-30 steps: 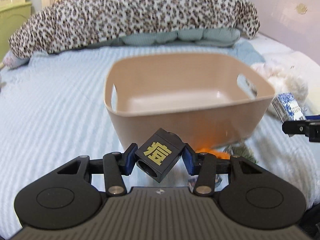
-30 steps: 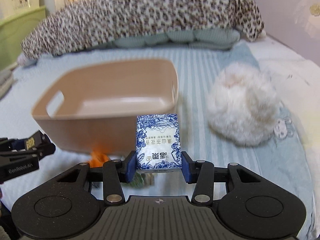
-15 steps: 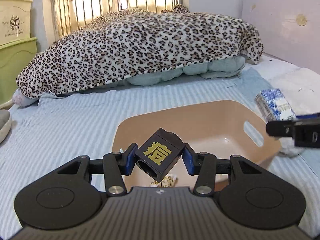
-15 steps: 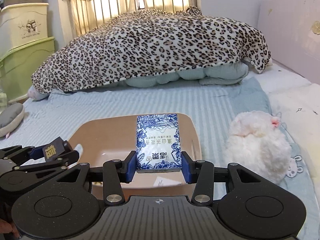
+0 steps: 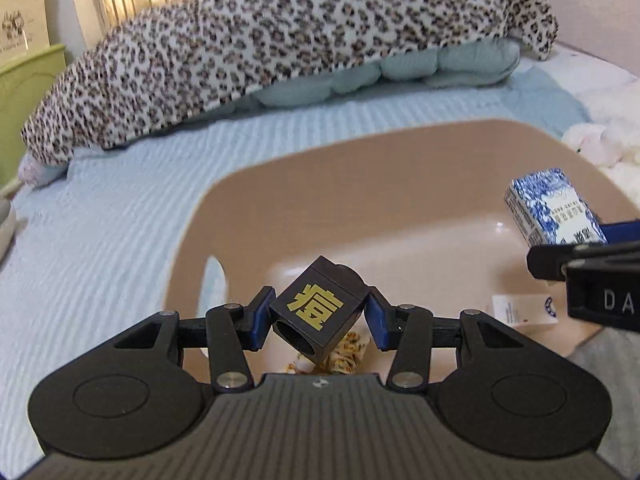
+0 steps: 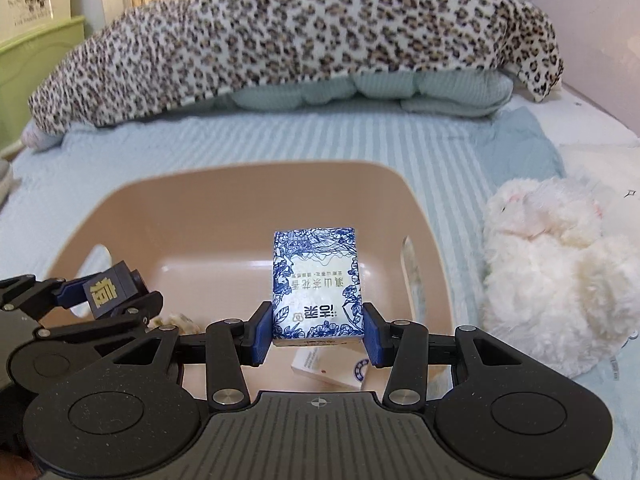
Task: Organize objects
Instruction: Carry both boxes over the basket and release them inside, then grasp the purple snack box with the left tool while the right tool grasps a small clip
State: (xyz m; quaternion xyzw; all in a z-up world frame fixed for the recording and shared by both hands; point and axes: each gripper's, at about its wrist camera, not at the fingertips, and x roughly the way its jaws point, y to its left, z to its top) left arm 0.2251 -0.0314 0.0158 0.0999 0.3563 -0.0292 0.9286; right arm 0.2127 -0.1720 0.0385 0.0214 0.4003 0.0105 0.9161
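Note:
My left gripper (image 5: 318, 322) is shut on a black cube (image 5: 320, 312) with a gold character and holds it above the near left part of a tan plastic basket (image 5: 360, 168). My right gripper (image 6: 318, 338) is shut on a blue-and-white patterned box (image 6: 316, 284), held above the same basket (image 6: 240, 176). The cube (image 6: 110, 288) and left gripper (image 6: 96, 300) show at the left of the right wrist view. The patterned box (image 5: 554, 208) shows at the right of the left wrist view. A small white box (image 6: 332, 372) and a yellowish patterned item (image 5: 348, 354) lie inside the basket.
The basket sits on a light blue striped bedspread (image 6: 200, 144). A white fluffy plush toy (image 6: 560, 272) lies right of the basket. A leopard-print blanket (image 6: 300, 28) over blue cushions lies across the back. A green dresser (image 5: 24, 92) stands at the far left.
Both grippers rose from in front of the basket and moved forward over its inside, each still holding its object. The basket's inside with its items has come into view below.

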